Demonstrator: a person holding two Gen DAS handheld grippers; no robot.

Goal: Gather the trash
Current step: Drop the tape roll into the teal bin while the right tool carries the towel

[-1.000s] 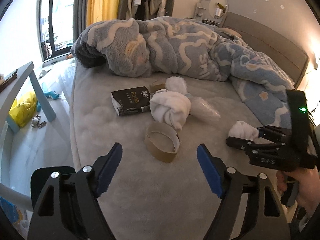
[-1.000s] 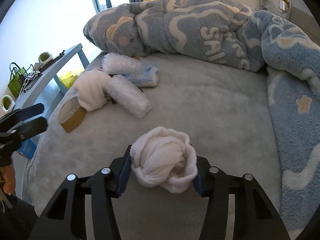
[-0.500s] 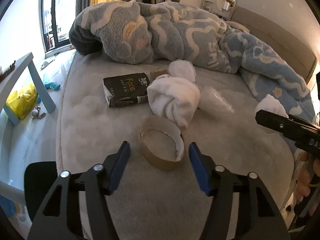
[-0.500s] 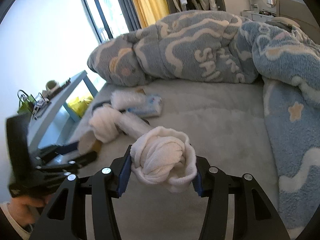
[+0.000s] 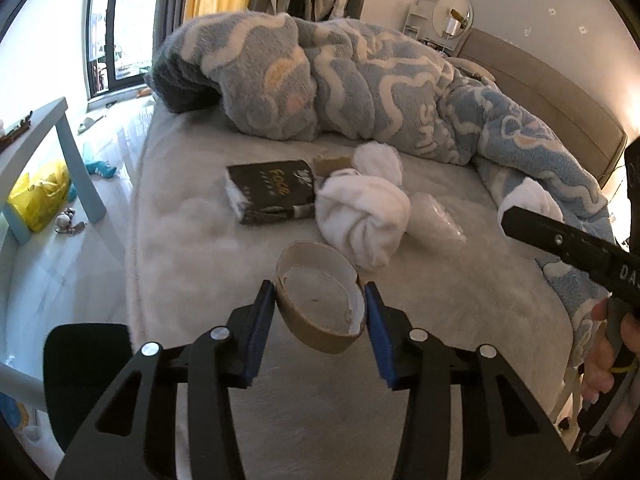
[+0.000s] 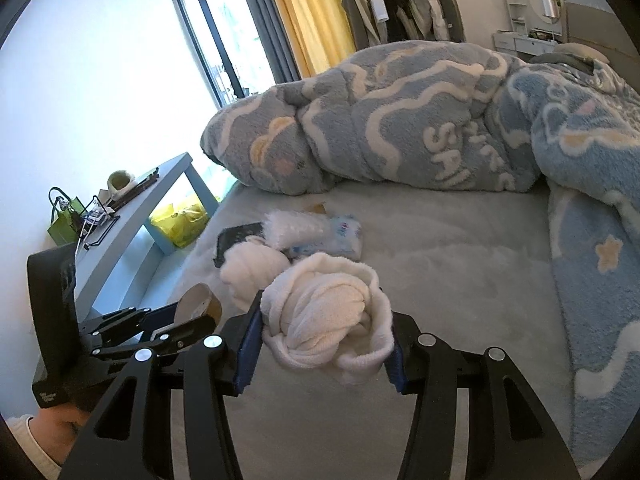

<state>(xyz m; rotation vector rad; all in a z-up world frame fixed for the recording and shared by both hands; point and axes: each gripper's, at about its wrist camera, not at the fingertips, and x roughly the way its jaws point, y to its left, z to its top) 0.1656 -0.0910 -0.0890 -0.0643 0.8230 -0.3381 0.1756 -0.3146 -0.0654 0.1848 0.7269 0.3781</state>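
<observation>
My left gripper (image 5: 320,320) clamps an empty cardboard tape roll (image 5: 320,304) between its blue pads, the ring tilted with its open core facing up and back toward the camera, just above the bed (image 5: 460,312). My right gripper (image 6: 320,344) is closed on a knotted white cloth ball (image 6: 326,316). Ahead of the left gripper lie another cloth ball (image 5: 362,220) and a dark tissue pack (image 5: 270,196).
</observation>
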